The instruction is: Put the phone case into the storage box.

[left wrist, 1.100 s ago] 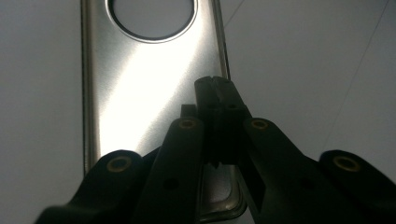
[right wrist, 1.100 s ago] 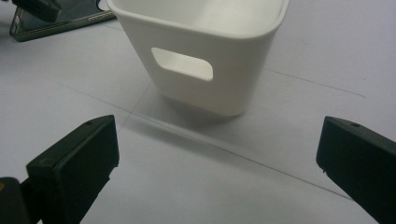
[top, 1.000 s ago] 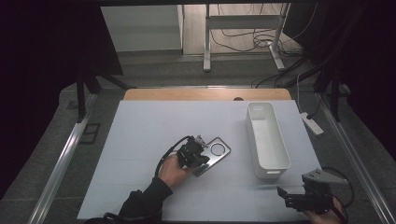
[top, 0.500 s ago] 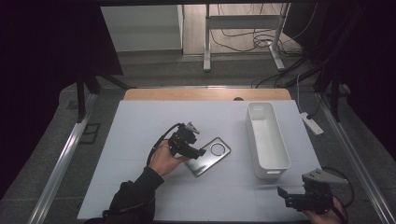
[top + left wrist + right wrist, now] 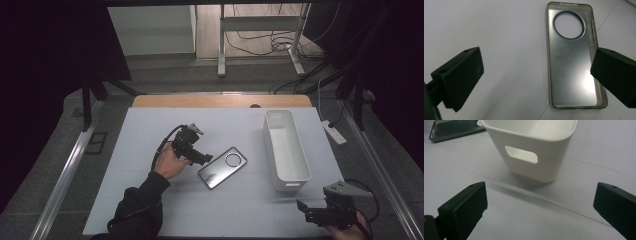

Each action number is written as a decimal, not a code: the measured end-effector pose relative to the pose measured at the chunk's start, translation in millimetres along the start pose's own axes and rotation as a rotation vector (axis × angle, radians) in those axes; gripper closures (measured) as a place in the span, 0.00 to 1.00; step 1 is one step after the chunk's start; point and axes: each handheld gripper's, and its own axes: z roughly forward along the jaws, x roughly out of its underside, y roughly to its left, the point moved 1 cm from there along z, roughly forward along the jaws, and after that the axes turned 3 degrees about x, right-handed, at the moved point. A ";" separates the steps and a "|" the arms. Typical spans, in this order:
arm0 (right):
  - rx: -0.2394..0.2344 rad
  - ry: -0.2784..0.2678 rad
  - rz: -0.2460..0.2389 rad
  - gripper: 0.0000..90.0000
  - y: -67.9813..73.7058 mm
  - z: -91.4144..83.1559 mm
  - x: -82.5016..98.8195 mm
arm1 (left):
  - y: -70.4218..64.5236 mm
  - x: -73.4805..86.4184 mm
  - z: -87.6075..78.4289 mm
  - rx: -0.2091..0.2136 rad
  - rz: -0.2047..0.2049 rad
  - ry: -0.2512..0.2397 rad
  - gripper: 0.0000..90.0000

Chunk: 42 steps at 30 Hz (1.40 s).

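A: Phone case [image 5: 221,167], where is it lying?

B: Flat on the white table [image 5: 150,130], near the middle, inner side up with its round camera hole toward the far right. It touches neither gripper.

A: Start from the left, then.

B: The left gripper [image 5: 200,157] sits in the person's left hand [image 5: 169,163], just left of the case. Its jaws have just been opening and now stand wide apart with nothing between the pads; in the left gripper view [image 5: 536,80] the case lies on the table beyond them, partly behind the right-hand jaw.

A: And further right?

B: A white bin [image 5: 285,150] stands right of the case, well apart from it. The right gripper [image 5: 306,212] is at the near right corner, jaws spread wide and empty, facing the bin's near end [image 5: 534,152].
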 end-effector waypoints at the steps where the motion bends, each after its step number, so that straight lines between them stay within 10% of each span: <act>1: 0.000 0.000 -0.001 0.00 0.0 0.0 0.0 | -0.1 0.6 2.6 -0.001 -0.002 0.003 0.00; 23: -0.003 0.000 -0.007 0.00 0.4 -0.4 0.0 | -12.7 17.6 45.0 -0.010 0.025 0.098 0.02; 42: -0.003 0.004 -0.019 0.00 1.7 0.3 -0.2 | -11.2 20.3 34.0 -0.006 0.010 0.100 0.73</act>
